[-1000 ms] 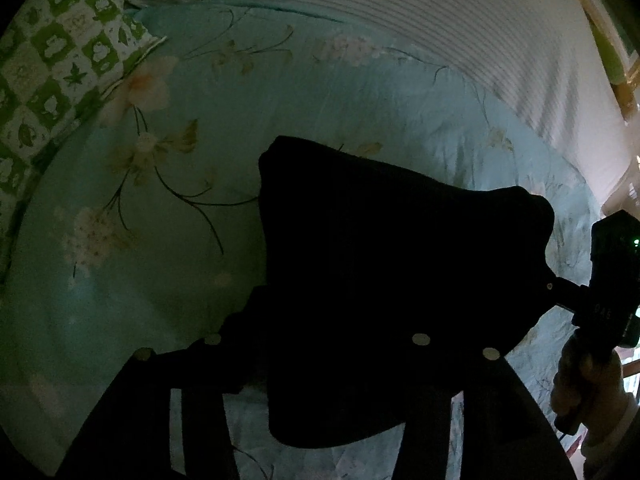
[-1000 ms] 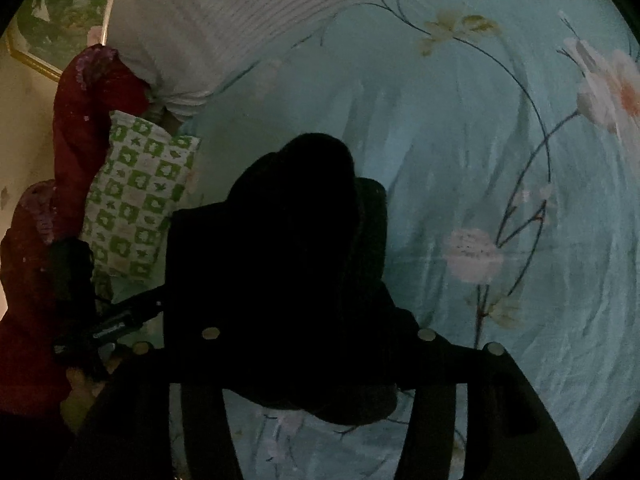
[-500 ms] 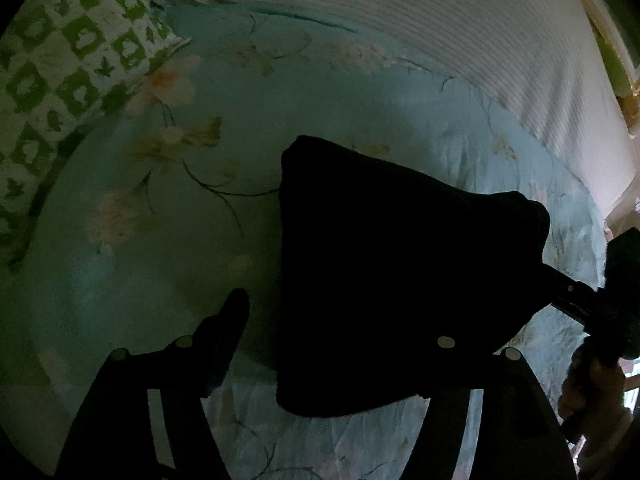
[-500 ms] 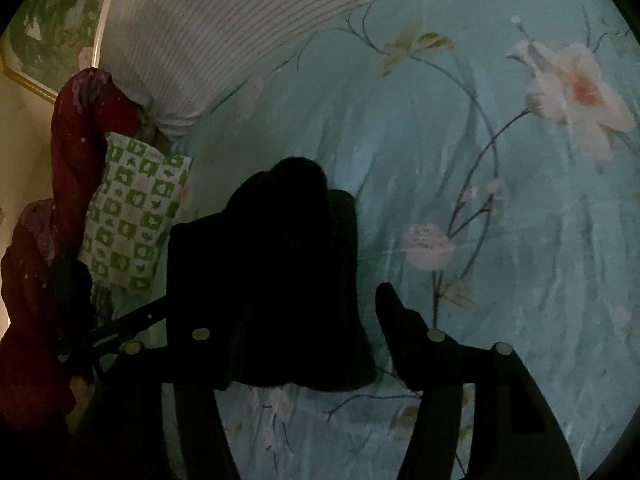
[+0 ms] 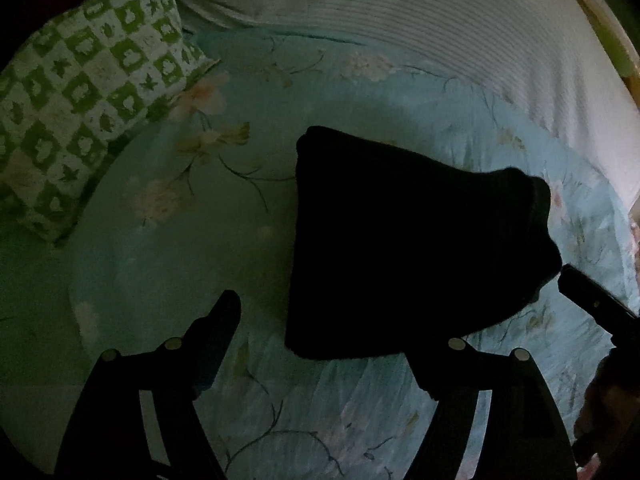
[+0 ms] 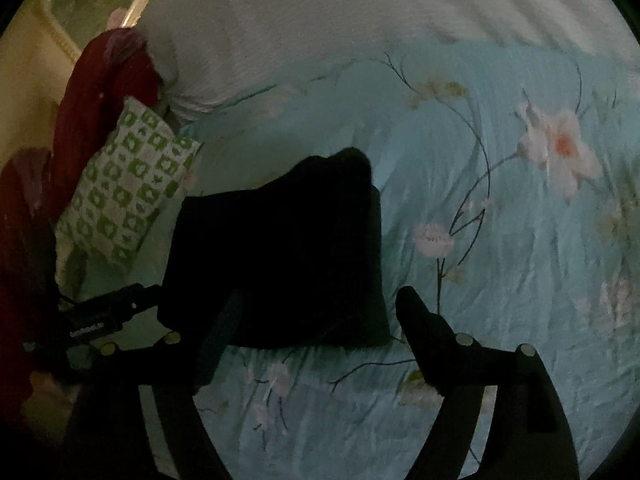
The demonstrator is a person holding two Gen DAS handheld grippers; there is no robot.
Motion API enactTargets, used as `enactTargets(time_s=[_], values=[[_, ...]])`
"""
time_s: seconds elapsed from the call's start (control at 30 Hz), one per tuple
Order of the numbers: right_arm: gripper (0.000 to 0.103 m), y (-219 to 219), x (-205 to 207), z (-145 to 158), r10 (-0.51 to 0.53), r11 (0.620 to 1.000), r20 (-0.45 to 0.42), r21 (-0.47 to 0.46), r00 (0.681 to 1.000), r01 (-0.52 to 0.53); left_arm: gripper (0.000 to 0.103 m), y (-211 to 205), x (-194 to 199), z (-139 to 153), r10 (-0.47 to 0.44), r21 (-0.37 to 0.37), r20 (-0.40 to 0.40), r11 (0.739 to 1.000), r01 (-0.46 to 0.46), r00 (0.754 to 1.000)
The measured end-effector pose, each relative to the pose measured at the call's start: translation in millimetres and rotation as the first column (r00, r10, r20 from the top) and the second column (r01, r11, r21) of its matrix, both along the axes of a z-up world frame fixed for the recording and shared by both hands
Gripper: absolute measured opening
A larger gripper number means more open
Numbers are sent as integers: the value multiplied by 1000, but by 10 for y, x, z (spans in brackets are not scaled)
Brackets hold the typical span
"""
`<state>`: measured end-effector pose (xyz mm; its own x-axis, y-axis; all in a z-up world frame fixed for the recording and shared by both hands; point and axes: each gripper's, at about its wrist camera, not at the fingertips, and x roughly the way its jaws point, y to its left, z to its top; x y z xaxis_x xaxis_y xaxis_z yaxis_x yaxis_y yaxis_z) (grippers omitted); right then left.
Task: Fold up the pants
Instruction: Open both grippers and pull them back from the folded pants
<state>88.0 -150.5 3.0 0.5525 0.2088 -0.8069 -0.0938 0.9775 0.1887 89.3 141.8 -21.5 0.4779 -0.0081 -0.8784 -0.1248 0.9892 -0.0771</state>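
The black pants (image 5: 404, 240) lie folded into a compact bundle on the light blue floral bedsheet (image 5: 168, 240). They also show in the right wrist view (image 6: 288, 256). My left gripper (image 5: 332, 328) is open, its jaws spread wide just in front of the bundle's near edge, holding nothing. My right gripper (image 6: 316, 320) is open too, its jaws apart at the bundle's near edge. The right gripper's tip (image 5: 588, 300) shows at the pants' right side in the left wrist view. The left gripper (image 6: 108, 316) shows at the pants' left side in the right wrist view.
A green and white checked pillow (image 5: 84, 92) lies at the left of the sheet. A white striped blanket (image 5: 420, 20) covers the far part of the bed. A dark red cloth (image 6: 92, 112) hangs beyond the pillow. A wooden bed frame edge (image 5: 612, 40) is at the far right.
Both grippers opened and let go of the pants, then drew back a little. The folded bundle now rests free on the sheet.
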Motion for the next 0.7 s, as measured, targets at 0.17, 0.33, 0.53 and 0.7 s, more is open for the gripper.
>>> enactTargets(time_s=[0.17,0.33,0.53,0.7], values=[[87,179,-112,6,53,991,55,-126,997,-45,77,-52,-104,-3,0,20,8,1000,0,1000],[90,245,-199,-22,84,982,72,-178,994,-70,78,-104,-186,-5,-11,34,18,999,10,1000],[94,336,-303,-41,113,969,87,-228,990,-90,80,-132,-260,3,-7,36,37,999,5,999],[97,427,-375,-69,141,960,108,-257,984,-110,80,-157,-332,5,8,51,65,999,-11,998]])
